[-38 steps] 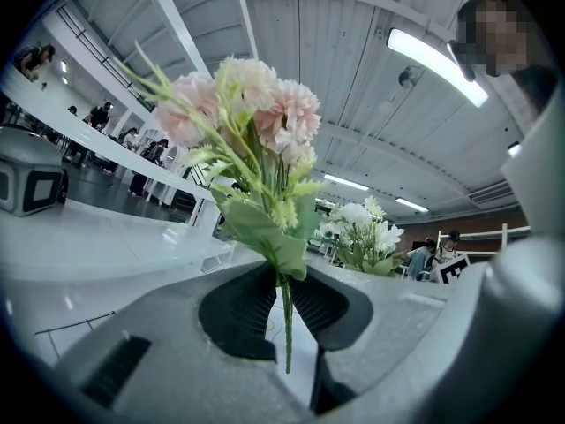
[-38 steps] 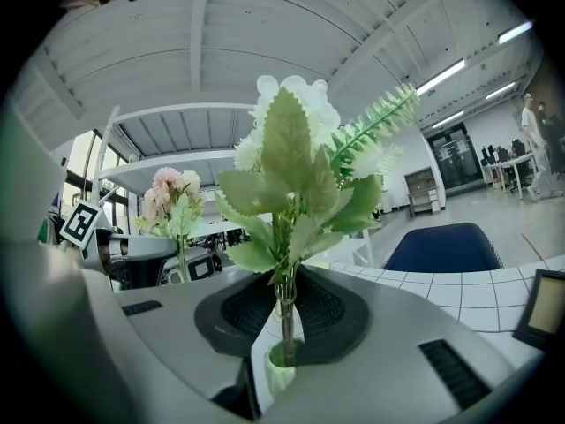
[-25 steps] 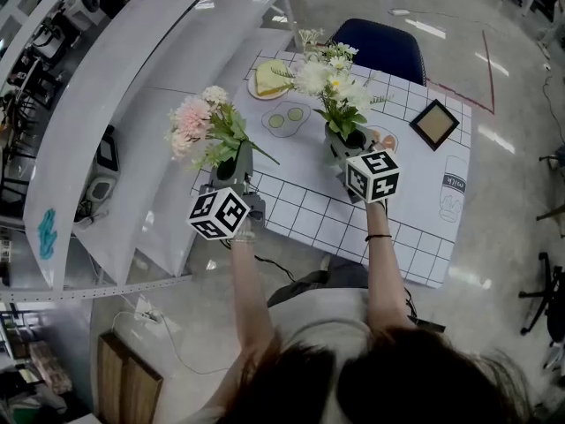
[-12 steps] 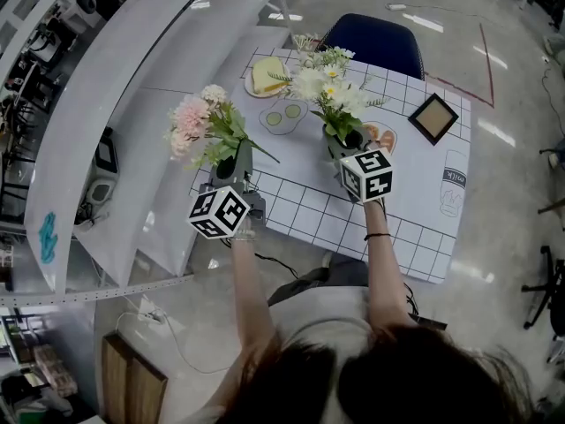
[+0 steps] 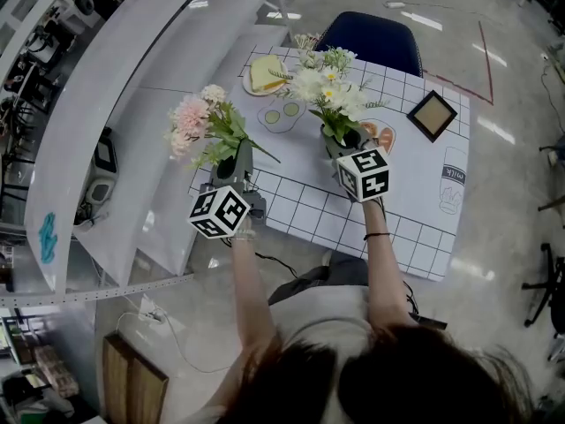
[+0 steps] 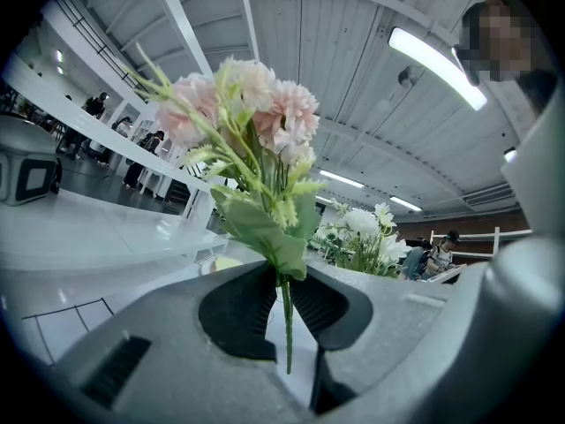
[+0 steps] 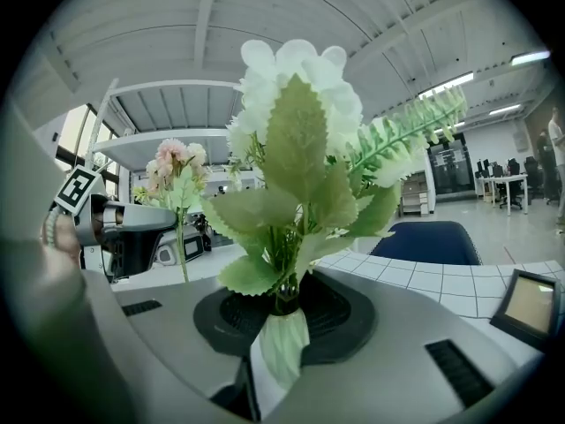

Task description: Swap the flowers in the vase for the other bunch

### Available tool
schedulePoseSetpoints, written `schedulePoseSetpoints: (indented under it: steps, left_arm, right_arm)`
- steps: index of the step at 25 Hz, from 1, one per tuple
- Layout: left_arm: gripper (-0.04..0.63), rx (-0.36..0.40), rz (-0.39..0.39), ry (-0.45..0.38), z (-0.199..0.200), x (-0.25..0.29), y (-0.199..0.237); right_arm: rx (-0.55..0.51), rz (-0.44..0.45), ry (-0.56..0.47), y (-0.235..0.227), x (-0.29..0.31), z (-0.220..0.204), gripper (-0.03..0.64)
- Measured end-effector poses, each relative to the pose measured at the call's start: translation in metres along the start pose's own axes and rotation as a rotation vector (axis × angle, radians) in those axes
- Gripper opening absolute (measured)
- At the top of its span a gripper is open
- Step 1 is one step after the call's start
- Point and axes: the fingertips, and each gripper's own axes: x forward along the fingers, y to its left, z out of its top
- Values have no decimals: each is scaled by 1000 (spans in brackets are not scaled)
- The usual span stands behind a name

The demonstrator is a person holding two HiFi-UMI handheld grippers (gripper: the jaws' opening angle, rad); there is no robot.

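The left hand-held gripper [image 5: 237,162] is clenched on the thin green stems of the pink bunch [image 5: 199,122], which stands upright from its jaws at the left edge of the table [image 5: 415,184]. In the left gripper view the stems [image 6: 285,321] run down between the two dark pads, pinched there, with the pink blooms [image 6: 252,117] fanning out above.

The right hand-held gripper [image 5: 341,145] is over the middle of the table, grasping the white bunch [image 5: 327,87] low down. In the right gripper view its jaws close on what looks like the pale ribbed vase [image 7: 281,347], with the white bunch [image 7: 296,148] rising out of its dark neck; whether the vase rests on the table or is lifted is hard to tell.

The two bunches stand well apart, side by side. Beyond them on the checked table lie a plate [image 5: 263,78] with bread and a picture frame [image 5: 432,116], and a blue chair [image 5: 371,44] stands at the far side
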Motion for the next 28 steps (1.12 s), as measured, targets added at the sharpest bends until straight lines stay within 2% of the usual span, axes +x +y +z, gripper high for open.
schedulePoseSetpoints:
  steps: [5,11,28]
  left_arm:
    - [54,-2,0,0,-2,0,-1]
    - [54,-3,0,2,-2,-1,-2]
    - [54,-11,-4,11,-9,-3,-8]
  right_arm:
    - [-16,-3,1,1,-1,-1,55]
    - [-12,-3,-11,2,-2,0,91]
    - [-32,-14,-13,3,-10,-5,103]
